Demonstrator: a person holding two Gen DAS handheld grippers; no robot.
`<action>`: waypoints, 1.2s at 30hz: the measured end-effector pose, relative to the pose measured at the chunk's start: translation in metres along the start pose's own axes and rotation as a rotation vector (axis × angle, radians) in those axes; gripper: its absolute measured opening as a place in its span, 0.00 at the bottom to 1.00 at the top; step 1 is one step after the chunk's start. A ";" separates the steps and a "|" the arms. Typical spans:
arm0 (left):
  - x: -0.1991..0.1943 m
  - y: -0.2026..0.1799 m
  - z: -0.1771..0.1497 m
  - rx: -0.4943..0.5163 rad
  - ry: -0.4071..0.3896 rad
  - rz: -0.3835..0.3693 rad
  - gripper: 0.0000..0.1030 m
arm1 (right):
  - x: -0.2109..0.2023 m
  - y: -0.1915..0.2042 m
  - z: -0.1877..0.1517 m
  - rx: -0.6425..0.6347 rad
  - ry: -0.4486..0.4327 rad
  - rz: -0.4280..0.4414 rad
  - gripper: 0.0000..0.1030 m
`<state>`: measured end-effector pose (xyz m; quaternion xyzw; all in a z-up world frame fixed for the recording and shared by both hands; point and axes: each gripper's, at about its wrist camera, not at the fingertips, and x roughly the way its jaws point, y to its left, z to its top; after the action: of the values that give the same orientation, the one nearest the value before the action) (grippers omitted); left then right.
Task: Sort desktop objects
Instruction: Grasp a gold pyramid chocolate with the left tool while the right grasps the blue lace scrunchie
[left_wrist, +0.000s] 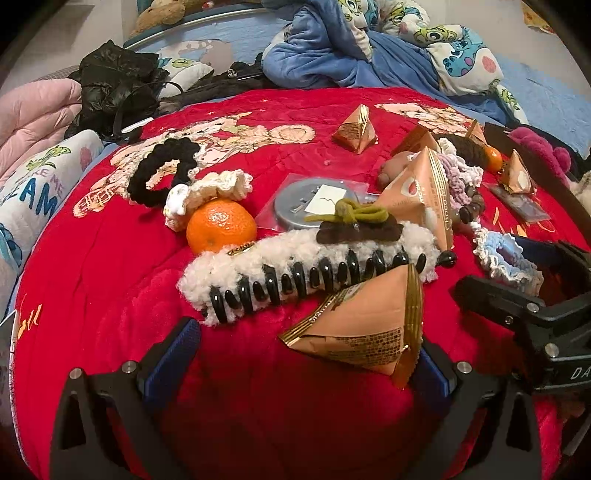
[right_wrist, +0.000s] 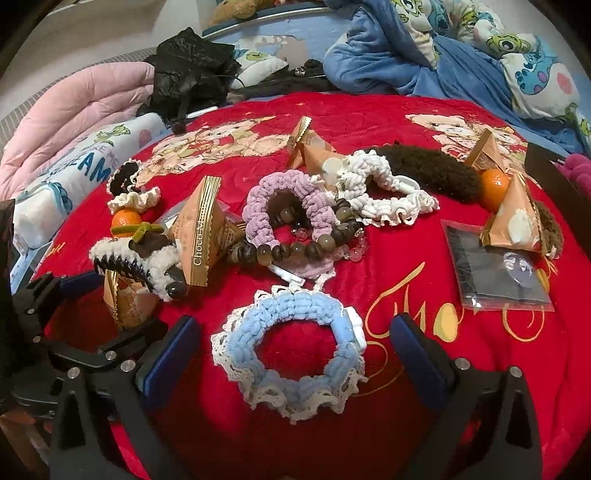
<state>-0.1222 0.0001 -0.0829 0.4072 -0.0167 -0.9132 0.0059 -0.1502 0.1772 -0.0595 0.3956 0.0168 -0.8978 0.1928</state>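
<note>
On the red blanket (left_wrist: 110, 295) my left gripper (left_wrist: 301, 365) stands open. A triangular orange snack packet (left_wrist: 365, 325) lies between its fingers, close against the right one. Just beyond are a fluffy white claw clip (left_wrist: 295, 258) and a mandarin (left_wrist: 221, 225). My right gripper (right_wrist: 293, 349) is open too, one finger on each side of a blue lace-edged scrunchie (right_wrist: 295, 306) that lies flat. The left gripper (right_wrist: 110, 302) shows at the left edge of the right wrist view, around the same packet (right_wrist: 125, 299).
A purple scrunchie (right_wrist: 284, 199), bead bracelet (right_wrist: 295, 251), white scrunchie (right_wrist: 384, 192), brown fuzzy clip (right_wrist: 424, 166), second mandarin (right_wrist: 493, 188) and bagged dark card (right_wrist: 491, 266) crowd the middle and right. A black scrunchie (left_wrist: 162, 173) and bagged grey disc (left_wrist: 314, 199) lie further back. Bedding surrounds the blanket.
</note>
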 end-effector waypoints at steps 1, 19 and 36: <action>0.000 0.000 -0.001 0.000 -0.003 0.000 1.00 | 0.000 0.000 0.000 0.000 -0.002 0.001 1.00; -0.020 0.000 -0.008 -0.006 -0.104 -0.058 0.30 | -0.013 0.012 -0.008 -0.025 -0.074 -0.049 0.35; -0.042 0.010 -0.031 -0.090 -0.142 -0.112 0.21 | -0.040 0.018 -0.031 0.043 -0.158 -0.008 0.17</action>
<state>-0.0710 -0.0097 -0.0717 0.3413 0.0465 -0.9384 -0.0279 -0.0974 0.1791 -0.0500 0.3276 -0.0162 -0.9271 0.1813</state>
